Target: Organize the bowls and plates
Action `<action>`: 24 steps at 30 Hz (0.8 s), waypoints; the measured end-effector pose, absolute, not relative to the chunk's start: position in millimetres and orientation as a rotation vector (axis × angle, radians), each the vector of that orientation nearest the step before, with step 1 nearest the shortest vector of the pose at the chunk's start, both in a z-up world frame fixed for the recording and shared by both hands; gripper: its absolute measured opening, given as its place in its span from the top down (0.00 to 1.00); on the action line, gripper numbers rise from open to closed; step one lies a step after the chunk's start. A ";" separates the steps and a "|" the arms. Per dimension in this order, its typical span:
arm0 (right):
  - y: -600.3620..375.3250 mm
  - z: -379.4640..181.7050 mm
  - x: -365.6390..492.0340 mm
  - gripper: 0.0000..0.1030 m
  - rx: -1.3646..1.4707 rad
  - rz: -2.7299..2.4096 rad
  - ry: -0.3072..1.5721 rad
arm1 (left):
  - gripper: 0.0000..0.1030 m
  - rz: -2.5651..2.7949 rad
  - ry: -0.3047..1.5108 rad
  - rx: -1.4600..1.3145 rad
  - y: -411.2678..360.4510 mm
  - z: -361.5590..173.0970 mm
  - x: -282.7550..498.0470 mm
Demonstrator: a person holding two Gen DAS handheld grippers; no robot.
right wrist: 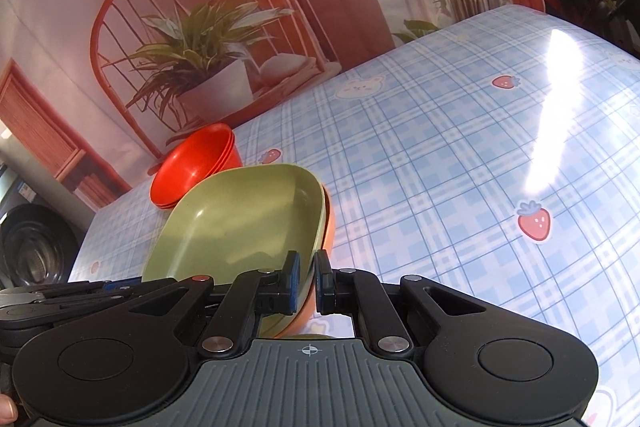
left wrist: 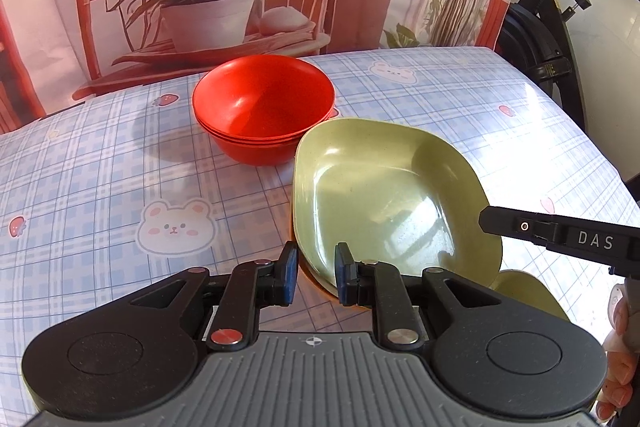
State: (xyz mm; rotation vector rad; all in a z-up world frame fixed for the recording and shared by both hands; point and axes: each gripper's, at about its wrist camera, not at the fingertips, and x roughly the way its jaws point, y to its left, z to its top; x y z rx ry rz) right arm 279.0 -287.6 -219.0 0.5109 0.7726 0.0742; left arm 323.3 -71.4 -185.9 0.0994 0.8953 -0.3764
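Both grippers' jaws straddle the stacked green plates [left wrist: 384, 187] on the desk [left wrist: 100, 167], right gripper [right wrist: 306, 279] apparently pinching the rim, left gripper [left wrist: 316, 275] released; next, probably squaring the stack beside the red bowls [left wrist: 262, 107].

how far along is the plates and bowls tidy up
Done: the red bowls sit nested in one stack. In hand: both the left gripper and right gripper straddle the rim of the green plate, which lies on an orange plate. Left: setting that plate stack down squarely; no other loose dishes show.

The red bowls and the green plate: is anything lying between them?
Nothing: in the left wrist view the green plate sits right beside the red bowls, its rim overlapping them.
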 end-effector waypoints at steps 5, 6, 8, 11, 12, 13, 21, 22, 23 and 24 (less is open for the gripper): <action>-286.6 -218.8 278.6 0.93 0.503 0.069 0.772 | 0.80 -0.377 0.885 0.095 -69.7 -183.9 322.3; -286.6 -218.1 278.3 0.92 0.497 0.067 0.769 | 0.80 -0.373 0.882 0.090 -68.8 -183.2 322.2; -287.1 -216.6 277.5 0.92 0.483 0.062 0.763 | 0.80 -0.368 0.873 0.080 -67.2 -182.1 321.7; -286.2 -217.4 277.6 0.90 0.471 0.064 0.766 | 0.80 -0.355 0.859 0.074 -63.5 -182.2 321.1; -285.5 -219.3 278.5 0.90 0.469 0.064 0.774 | 0.79 -0.352 0.861 0.067 -61.9 -184.3 321.6; -284.9 -221.1 279.4 0.90 0.469 0.061 0.782 | 0.78 -0.351 0.865 0.061 -61.3 -185.9 322.2; -285.3 -227.3 280.7 0.90 0.479 0.060 0.797 | 0.78 -0.349 0.891 0.038 -63.8 -200.9 327.2; -285.9 -227.8 280.4 0.90 0.484 0.062 0.798 | 0.78 -0.354 0.895 0.033 -64.0 -202.0 327.8; -286.2 -228.1 280.3 0.91 0.489 0.065 0.800 | 0.78 -0.363 0.901 0.024 -64.0 -203.3 328.3; -286.1 -228.3 280.1 0.91 0.491 0.068 0.802 | 0.79 -0.377 0.909 0.005 -62.8 -205.5 328.4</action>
